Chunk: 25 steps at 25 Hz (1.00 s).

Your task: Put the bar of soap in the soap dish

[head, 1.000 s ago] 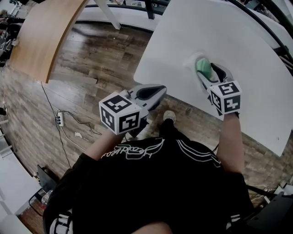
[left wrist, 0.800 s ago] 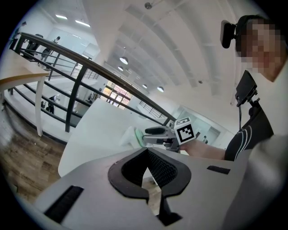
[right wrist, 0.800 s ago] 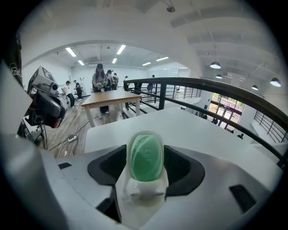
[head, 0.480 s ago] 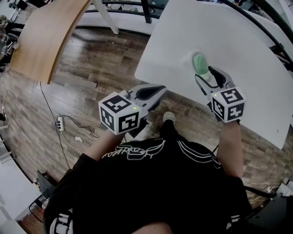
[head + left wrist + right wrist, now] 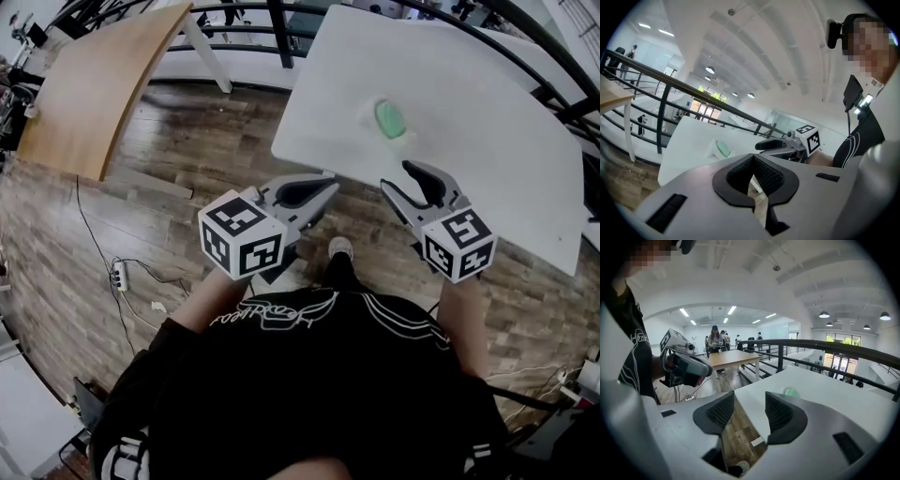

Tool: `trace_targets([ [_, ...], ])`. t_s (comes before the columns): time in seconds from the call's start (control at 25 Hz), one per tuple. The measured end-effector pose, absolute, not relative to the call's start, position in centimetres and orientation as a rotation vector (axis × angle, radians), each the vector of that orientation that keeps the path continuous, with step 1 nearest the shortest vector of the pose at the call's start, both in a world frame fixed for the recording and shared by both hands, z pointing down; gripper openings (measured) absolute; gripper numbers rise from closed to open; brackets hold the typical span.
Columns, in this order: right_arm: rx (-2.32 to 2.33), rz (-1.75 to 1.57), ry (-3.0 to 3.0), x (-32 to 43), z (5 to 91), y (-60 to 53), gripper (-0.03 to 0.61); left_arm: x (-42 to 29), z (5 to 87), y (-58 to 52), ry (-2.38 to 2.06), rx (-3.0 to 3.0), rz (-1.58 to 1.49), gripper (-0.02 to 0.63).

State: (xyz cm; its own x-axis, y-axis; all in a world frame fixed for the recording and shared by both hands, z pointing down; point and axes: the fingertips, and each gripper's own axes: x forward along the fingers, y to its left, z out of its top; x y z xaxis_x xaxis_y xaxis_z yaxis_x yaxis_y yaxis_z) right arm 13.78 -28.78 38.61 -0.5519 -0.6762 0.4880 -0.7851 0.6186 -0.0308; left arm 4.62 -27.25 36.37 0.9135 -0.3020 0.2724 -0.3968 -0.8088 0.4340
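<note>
The green bar of soap (image 5: 389, 117) lies in the white soap dish (image 5: 368, 120) near the front edge of the white table (image 5: 469, 84). My right gripper (image 5: 405, 181) hangs open and empty off that edge, over the wooden floor, a short way from the dish. My left gripper (image 5: 330, 184) is shut on nothing, to the left of the right one and below the table's corner. In the left gripper view the soap (image 5: 723, 149) and dish (image 5: 713, 149) show beyond the shut jaws. From the right gripper (image 5: 750, 411) the soap (image 5: 791, 392) sits far ahead on the table.
A wooden table (image 5: 89, 75) stands at the far left, with a black railing (image 5: 253, 11) behind both tables. A power strip and cable (image 5: 119, 274) lie on the plank floor. The person's shoe (image 5: 341, 248) is below the grippers.
The right gripper has let go of the soap and drawn back from the dish toward the person. The soap stays in the dish. The left gripper has hardly moved.
</note>
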Motion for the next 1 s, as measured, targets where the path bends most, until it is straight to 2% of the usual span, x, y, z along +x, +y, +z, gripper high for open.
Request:
trace_targets([
  [0.12, 1.158, 0.338, -2.437, 12.5, 37.2, -25.9, 0.196, 3.8, 35.0, -25.1, -0.493, 2.614, 0.26, 0.008],
  [0.2, 1.184, 0.334, -2.459, 11.8, 36.0, -24.0, 0.101, 3.4, 34.1, -23.4, -0.475, 2.632, 0.261, 0.008],
  [0.32, 1.205, 0.319, -2.501, 10.9, 34.1, -21.3, 0.049, 2.7, 32.6, -20.8, -0.437, 2.642, 0.249, 0.008],
  [1.0, 1.104, 0.41, -2.752, 4.2, 29.3, -9.4, 0.02, -0.2, 28.4, -10.0, -0.324, 2.783, 0.262, 0.008],
])
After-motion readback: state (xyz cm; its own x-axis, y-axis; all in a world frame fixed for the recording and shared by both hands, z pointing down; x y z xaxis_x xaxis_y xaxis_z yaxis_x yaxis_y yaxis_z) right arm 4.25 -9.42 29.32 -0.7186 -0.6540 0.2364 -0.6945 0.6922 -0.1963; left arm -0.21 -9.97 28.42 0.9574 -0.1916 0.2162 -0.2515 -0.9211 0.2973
